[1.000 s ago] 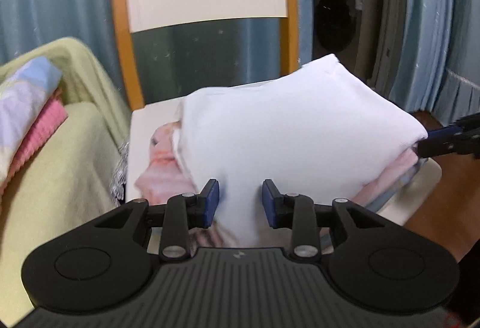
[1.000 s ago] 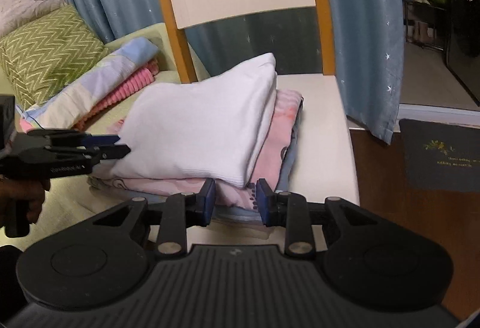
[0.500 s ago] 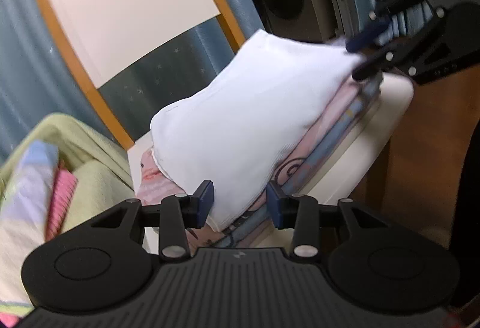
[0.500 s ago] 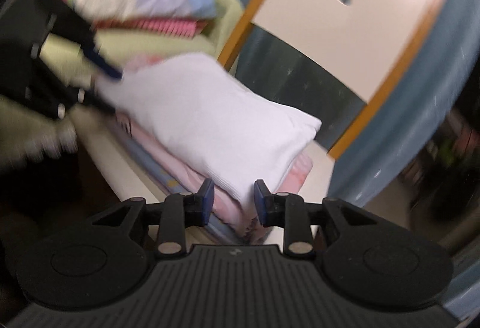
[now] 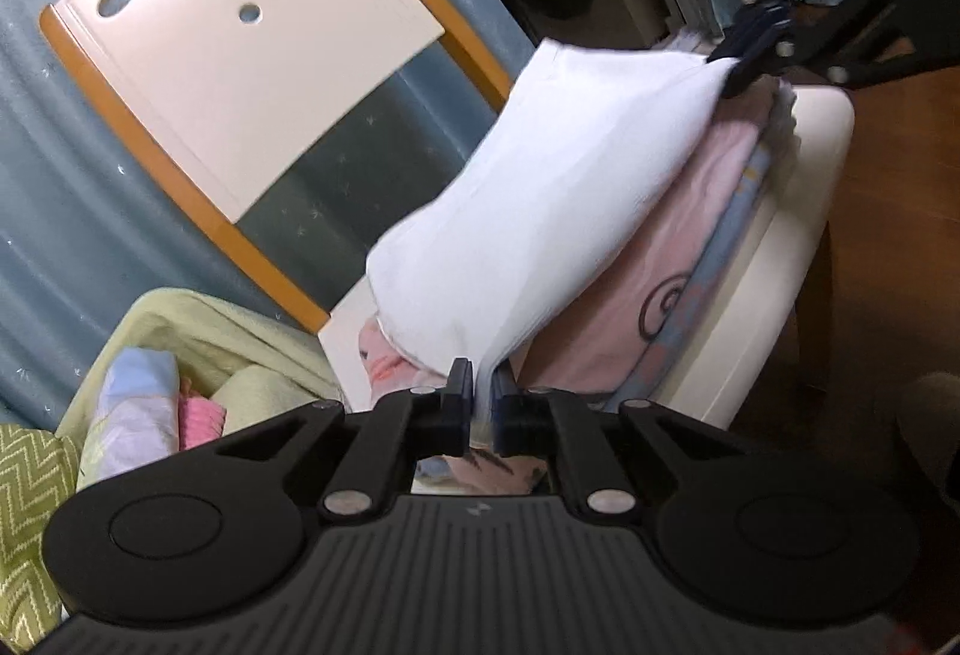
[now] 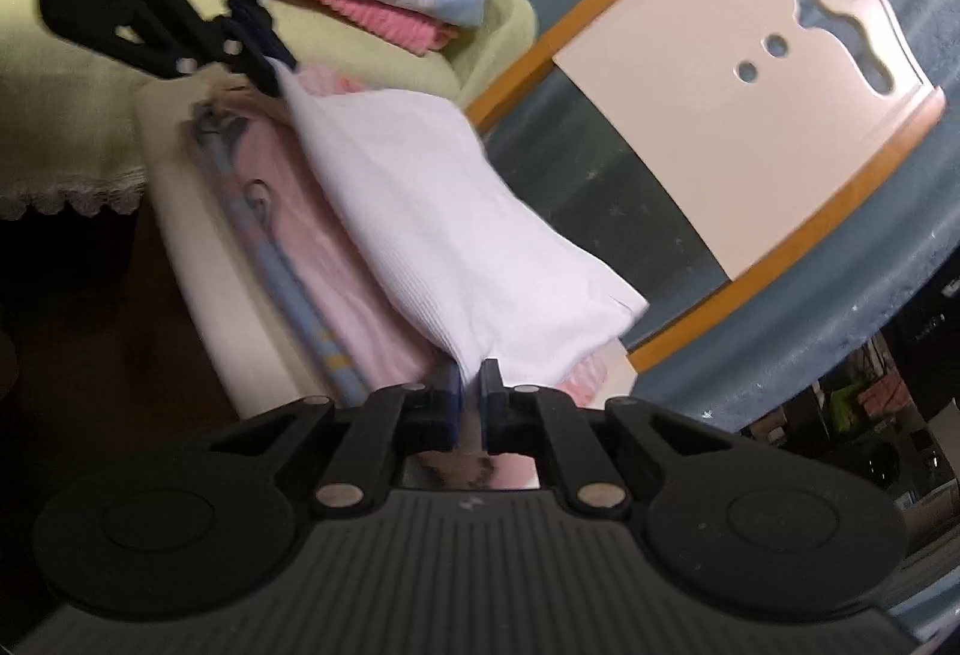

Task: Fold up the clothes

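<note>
On the chair seat point(image 5: 804, 187), in the left wrist view, the folded white garment point(image 5: 540, 199) lies atop a stack of pink and blue clothes point(image 5: 678, 259), one of its near corners drawn into the left gripper point(image 5: 478, 403), whose jaws have just been closing and now pinch the white cloth between them. At the far end the right gripper point(image 5: 747, 55) bites the opposite corner, and the fabric runs taut and slightly raised between the two. In the right wrist view the same arrangement reads from the other side: the right gripper point(image 6: 470, 403), its jaws likewise just brought together, nips the near corner of the white garment point(image 6: 456, 211), while the left gripper point(image 6: 264, 55) holds the far corner beside the yellow-green sofa point(image 6: 498, 25) with its own folded pile. The garment looks light, soft and limp, several layers thick, so it will likely sag in the middle and could unfold if lifted unevenly. The corners along one folded edge seem the right hold, with all layers caught together; a shallow pinch risks slipping off the knit.
</note>
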{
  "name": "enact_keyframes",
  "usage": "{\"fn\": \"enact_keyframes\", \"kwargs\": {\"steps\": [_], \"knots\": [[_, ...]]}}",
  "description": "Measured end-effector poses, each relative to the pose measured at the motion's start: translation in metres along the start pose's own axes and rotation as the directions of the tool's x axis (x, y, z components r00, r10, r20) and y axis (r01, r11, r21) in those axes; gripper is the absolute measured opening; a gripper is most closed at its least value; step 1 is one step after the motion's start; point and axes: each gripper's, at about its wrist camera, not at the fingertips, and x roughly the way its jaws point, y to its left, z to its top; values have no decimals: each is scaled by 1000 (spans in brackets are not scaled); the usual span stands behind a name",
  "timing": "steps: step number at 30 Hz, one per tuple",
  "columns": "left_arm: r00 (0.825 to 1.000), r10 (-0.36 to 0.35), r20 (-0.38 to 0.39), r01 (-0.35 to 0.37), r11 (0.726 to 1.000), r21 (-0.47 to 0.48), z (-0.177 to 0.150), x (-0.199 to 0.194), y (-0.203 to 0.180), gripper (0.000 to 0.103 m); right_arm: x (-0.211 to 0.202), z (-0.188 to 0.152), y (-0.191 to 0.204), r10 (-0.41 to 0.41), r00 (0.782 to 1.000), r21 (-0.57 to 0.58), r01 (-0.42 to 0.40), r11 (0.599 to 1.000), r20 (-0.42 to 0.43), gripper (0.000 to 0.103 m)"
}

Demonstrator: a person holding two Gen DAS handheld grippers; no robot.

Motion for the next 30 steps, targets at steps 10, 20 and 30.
{"fn": "enact_keyframes", "kwargs": {"steps": [10, 20, 30], "knots": [[999, -20, -40, 19, 999, -26, -7, -4, -8, 15, -6, -6, -1, 13, 999, 33, -12, 999, -38, 6], [999, -31, 12, 33, 959, -282, -2, -30, 7, 21, -19, 7, -28, 83, 994, 339, -103, 935, 74, 7], [995, -92, -35, 71, 914, -399, 0, -3, 5, 32, 11, -1, -31, 138, 990, 429, -133, 893, 18, 7]]}}
